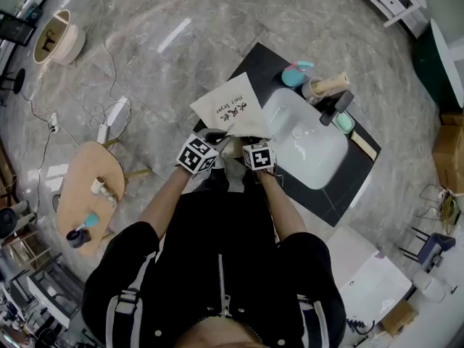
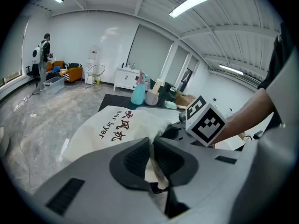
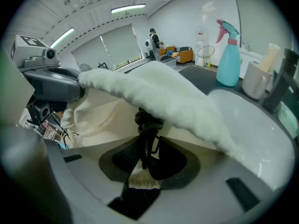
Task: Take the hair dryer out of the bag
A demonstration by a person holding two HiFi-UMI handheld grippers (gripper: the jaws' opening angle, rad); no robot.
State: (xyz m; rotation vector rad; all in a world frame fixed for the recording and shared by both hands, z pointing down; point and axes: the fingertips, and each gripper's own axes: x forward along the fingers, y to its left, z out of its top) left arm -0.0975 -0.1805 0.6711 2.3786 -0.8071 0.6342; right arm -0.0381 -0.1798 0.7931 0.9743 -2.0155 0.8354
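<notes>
1. The cream bag [image 1: 230, 107], printed "hair dryer", is laid on the black counter [image 1: 257, 60], just left of the white basin [image 1: 308, 147]. Its mouth is turned toward the near edge.
2. The left gripper [image 2: 152, 160] is held at the left side of the bag's mouth. Its jaws are drawn almost together, and a fold of the bag's cloth is pinched between the pads.
3. The right gripper [image 3: 144, 158] is held just right of the left one, at the same mouth. Its jaws are narrowed onto a black cord [image 3: 147, 122], which is looped at the opening and gripped between the pads.
4. The hair dryer is covered by the bag's cloth and its body cannot be made out. Only the cord, apparently its own, is shown at the mouth.
5. A blue spray bottle [image 3: 229, 64] and a cup [image 3: 254, 80] are stood at the far side of the basin.
</notes>
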